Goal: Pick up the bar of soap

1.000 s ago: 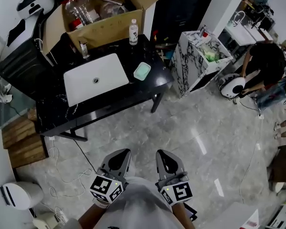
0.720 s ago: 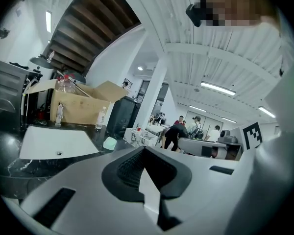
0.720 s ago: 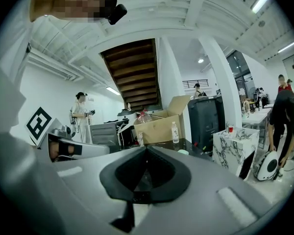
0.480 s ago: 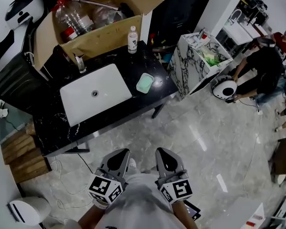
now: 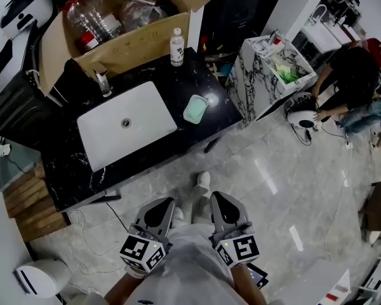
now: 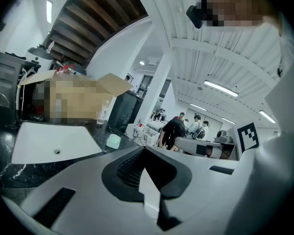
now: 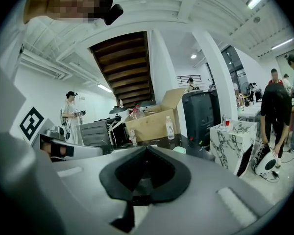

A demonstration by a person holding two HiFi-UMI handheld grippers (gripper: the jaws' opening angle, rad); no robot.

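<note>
The pale green bar of soap [image 5: 195, 108] lies on the black desk [image 5: 70, 164], just right of the white basin [image 5: 146, 107], with a cardboard box [image 5: 133, 46] behind. The left gripper [image 5: 167, 202] and right gripper [image 5: 217, 197] hover over the grey marble floor [image 5: 286, 164], well apart from the soap, fingers pressed together on nothing.

We see a white sink [image 5: 143, 110] set in the black worktop [image 5: 63, 170], and a small bottle [image 5: 176, 46] stands beside a cardboard box [image 5: 127, 51].

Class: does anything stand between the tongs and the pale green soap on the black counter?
Nothing visible does. Open grey marble floor separates the left tongs and right tongs from the pale green bar of soap, lying on the black counter beside the white sink.
</note>
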